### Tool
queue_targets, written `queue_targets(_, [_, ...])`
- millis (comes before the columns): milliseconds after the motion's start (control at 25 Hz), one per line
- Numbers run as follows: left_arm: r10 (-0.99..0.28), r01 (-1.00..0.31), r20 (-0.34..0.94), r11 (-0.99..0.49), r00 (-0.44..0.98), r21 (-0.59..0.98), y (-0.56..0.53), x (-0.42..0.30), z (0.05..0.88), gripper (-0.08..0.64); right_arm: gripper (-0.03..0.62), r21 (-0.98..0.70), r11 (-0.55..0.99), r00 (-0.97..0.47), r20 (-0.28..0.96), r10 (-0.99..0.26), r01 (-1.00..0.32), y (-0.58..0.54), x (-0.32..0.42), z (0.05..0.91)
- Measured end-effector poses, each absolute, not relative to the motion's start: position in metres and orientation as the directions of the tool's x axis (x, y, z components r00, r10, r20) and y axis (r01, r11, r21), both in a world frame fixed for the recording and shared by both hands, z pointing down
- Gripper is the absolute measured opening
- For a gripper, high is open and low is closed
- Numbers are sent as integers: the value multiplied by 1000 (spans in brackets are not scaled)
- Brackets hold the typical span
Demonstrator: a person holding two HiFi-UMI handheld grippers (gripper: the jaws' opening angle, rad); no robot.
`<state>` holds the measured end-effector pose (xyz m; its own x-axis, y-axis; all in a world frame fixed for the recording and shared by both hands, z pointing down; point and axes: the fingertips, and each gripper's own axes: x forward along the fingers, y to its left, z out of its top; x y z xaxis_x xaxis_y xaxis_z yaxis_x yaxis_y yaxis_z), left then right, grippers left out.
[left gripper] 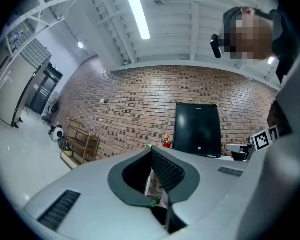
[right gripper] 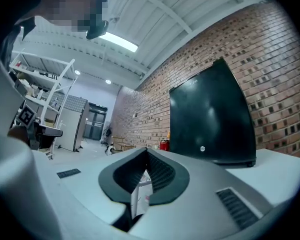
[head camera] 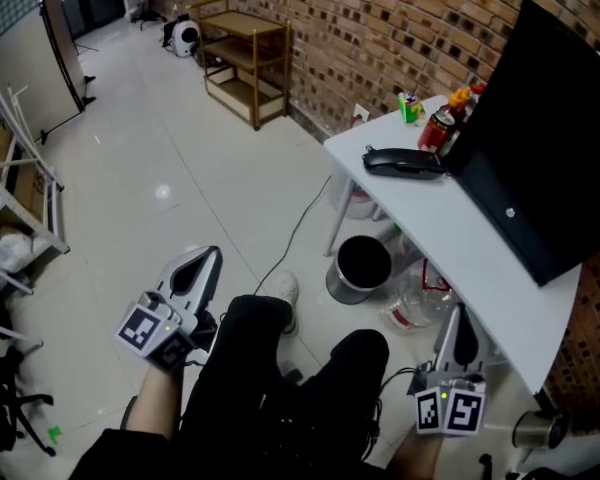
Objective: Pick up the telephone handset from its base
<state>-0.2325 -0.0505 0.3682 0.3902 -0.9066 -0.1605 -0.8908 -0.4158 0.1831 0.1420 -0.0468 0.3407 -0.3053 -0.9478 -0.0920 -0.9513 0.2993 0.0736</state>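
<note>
The black telephone (head camera: 405, 162), handset lying on its base, sits at the far left end of the white table (head camera: 458, 236) in the head view. Both grippers are held low over the person's lap, well short of the table. My left gripper (head camera: 206, 260) is shut with nothing in it; its jaws meet in the left gripper view (left gripper: 151, 152). My right gripper (head camera: 458, 318) hangs by the table's near edge, and its jaws also stand together and empty (right gripper: 146, 152). Neither gripper view shows the telephone.
A large black monitor (head camera: 550, 138) leans against the brick wall behind the phone. A red bottle (head camera: 440, 128) and small green item (head camera: 410, 108) stand near it. A black bin (head camera: 362, 265) sits under the table. A wooden shelf (head camera: 245, 58) stands far left.
</note>
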Motion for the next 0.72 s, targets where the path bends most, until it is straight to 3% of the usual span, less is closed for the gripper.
queue_targets(720, [-871,-869,-152,-485,468,100,-159,-199,363,0,11,114,308,-321,-131,-938,-945,-137,148,315])
